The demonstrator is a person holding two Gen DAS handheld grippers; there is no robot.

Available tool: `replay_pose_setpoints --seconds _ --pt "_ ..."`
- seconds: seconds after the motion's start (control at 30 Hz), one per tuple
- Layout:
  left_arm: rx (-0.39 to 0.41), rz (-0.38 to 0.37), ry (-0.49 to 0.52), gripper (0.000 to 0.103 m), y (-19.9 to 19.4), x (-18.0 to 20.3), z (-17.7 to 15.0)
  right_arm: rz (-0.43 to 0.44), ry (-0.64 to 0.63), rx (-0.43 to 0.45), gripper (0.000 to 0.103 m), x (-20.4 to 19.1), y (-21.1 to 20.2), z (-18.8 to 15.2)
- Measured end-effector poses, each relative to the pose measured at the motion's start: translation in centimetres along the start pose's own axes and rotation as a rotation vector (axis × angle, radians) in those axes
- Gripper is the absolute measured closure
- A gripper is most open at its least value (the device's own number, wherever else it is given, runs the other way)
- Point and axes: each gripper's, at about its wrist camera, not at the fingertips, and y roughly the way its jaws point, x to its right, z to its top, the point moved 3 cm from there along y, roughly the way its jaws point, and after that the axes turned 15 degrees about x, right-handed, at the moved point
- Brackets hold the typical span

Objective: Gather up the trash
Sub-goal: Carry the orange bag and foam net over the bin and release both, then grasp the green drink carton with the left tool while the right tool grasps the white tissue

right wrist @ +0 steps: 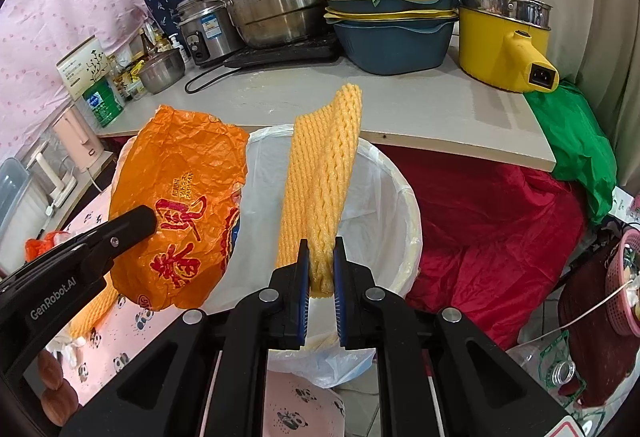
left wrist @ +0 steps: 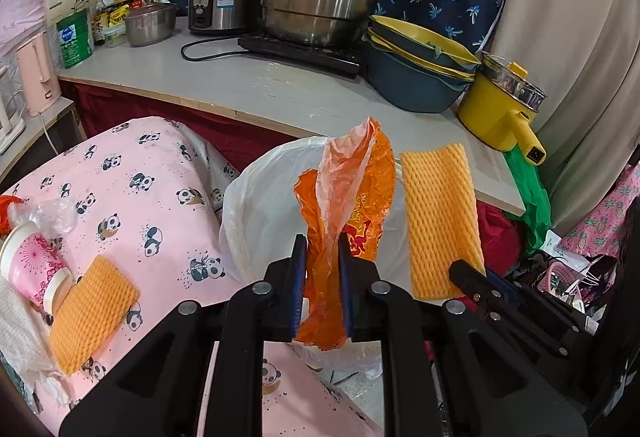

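**Both grippers hold trash above the bin**

The left gripper (left wrist: 323, 249) is squeezed tight on a crinkly orange wrapper (left wrist: 344, 205). The wrapper stands up tall from the jaws, with its long side pointing up and away, and a thin clear bit at the top. It has big red writing on it, not clear enough to read.

The right gripper (right wrist: 321, 253) is squeezed tight on a yellow foam net (right wrist: 320, 173). The net is long and thin. It also sticks up and away from the jaws, and its top end flops over a little.

Both pieces hang over the white bin (right wrist: 404, 197), which has a white bag inside and an open top. Just behind the bin is the edge of a grey counter (right wrist: 420, 109). A red cloth (right wrist: 492, 221) hangs below it.

The left gripper's side says "GenRobot.AI". The big steel pot (right wrist: 276, 1) says "ASD".

Another foam net (left wrist: 92, 313) lies on the panda blanket (left wrist: 152, 197) beside a pink paper cup (left wrist: 32, 265).
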Motion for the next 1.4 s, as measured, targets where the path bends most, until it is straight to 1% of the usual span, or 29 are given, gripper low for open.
replay_pose_setpoints --seconds 0.23,0.33,0.4,0.43,0.5,0.57,0.67,0.87,1.2,1.23,1.27,1.3,1.4 --pt "-0.002 0.0 -0.007 0.085 0.9 -0.2 0.3 -0.002 -0.001 0.002 0.092 -0.2 0.5 0.4" --pt "0.008 -0.001 -0.007 0.083 0.9 -0.2 0.5 -0.002 -0.002 0.001 0.09 -0.2 0.5 0.4" --pt "0.013 0.001 -0.001 0.079 0.9 -0.2 0.6 0.003 -0.002 -0.004 0.088 -0.4 0.7 0.5" --pt "0.014 0.001 0.001 0.074 0.9 -0.1 0.6 0.007 -0.003 -0.003 0.088 -0.5 0.8 0.6" --pt "0.019 0.006 0.003 0.069 0.9 -0.2 0.7 0.006 -0.007 0.0 0.084 -0.7 0.8 0.7" --pt "0.024 0.013 -0.001 0.063 0.7 -0.4 0.8 0.007 0.003 0.007 0.075 -0.8 0.7 1.0" --pt "0.028 0.026 -0.005 0.061 0.3 -0.8 0.8 0.006 0.007 0.019 0.071 -1.0 0.4 1.3" --pt "0.033 0.053 -0.026 0.061 -0.9 -1.9 0.7 0.022 0.0 0.027 0.069 -1.8 -0.6 1.5" --pt "0.062 0.135 -0.06 0.06 -4.7 -5.2 0.3 0.08 -0.034 0.041 0.065 -4.9 -2.8 1.2" --pt "0.065 0.151 -0.064 0.057 -5.2 -5.7 0.1 0.087 -0.038 0.043 0.063 -5.3 -3.1 1.2" --pt "0.071 0.167 -0.067 0.051 -5.9 -6.2 0.0 0.096 -0.043 0.046 0.061 -5.8 -3.4 1.1" --pt "0.078 0.183 -0.068 0.049 -6.4 -6.7 -0.1 0.104 -0.047 0.05 0.06 -6.3 -3.7 1.1" --pt "0.093 0.238 -0.07 0.047 -8.4 -8.6 -0.7 0.133 -0.068 0.053 0.057 -8.1 -4.4 0.7"
